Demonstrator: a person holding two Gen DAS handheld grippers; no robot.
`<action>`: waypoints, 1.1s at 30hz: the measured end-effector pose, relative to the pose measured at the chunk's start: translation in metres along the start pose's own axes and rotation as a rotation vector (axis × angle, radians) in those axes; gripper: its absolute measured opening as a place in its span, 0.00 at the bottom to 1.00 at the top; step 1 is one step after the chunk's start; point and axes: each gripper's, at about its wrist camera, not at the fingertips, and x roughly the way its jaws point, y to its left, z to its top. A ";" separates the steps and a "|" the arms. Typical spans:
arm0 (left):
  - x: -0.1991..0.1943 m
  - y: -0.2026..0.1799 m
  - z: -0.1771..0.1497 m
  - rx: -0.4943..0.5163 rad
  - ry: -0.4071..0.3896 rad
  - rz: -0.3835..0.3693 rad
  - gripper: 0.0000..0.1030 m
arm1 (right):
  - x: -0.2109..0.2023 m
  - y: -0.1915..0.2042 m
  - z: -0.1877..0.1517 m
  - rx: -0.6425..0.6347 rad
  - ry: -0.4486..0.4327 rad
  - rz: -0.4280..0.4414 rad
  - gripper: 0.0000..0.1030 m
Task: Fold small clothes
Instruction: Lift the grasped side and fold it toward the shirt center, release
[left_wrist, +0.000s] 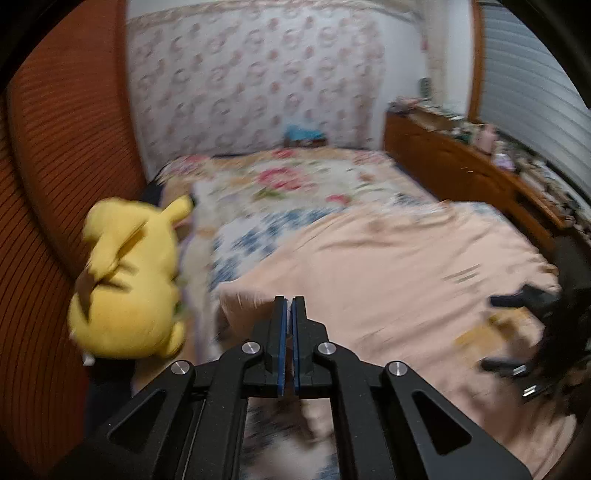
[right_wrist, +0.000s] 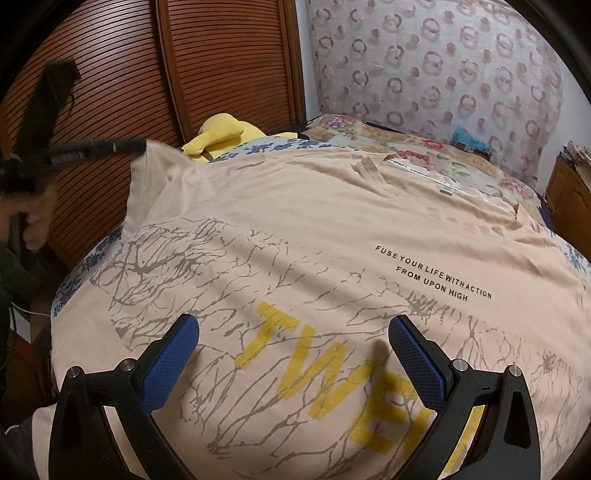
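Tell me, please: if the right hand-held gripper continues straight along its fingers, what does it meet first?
Most likely the peach T-shirt on the bed: the open right hand-held gripper points down at its printed front, with nothing between.

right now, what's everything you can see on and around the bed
t-shirt: one, peach with yellow letters and grey print, spread on the bed, one corner lifted
plush toy: one, yellow, at the bed's edge by the slatted doors
bedspread: one, floral, under the shirt
slatted doors: brown, beside the bed
wooden shelf: one, brown, cluttered, along the far side
blue item: one, at the bed's head, too blurred to name
left gripper: shut on the t-shirt's raised corner
right gripper: open, over the print
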 end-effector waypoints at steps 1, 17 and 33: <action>-0.002 -0.007 0.006 0.009 -0.009 -0.013 0.03 | 0.001 0.001 -0.001 0.003 0.000 0.000 0.99; 0.000 -0.070 0.025 0.114 -0.045 -0.096 0.21 | 0.007 -0.005 -0.003 0.031 -0.001 -0.008 0.99; 0.059 -0.017 -0.052 0.005 0.134 0.017 0.28 | 0.006 -0.005 -0.002 0.025 0.008 -0.012 0.99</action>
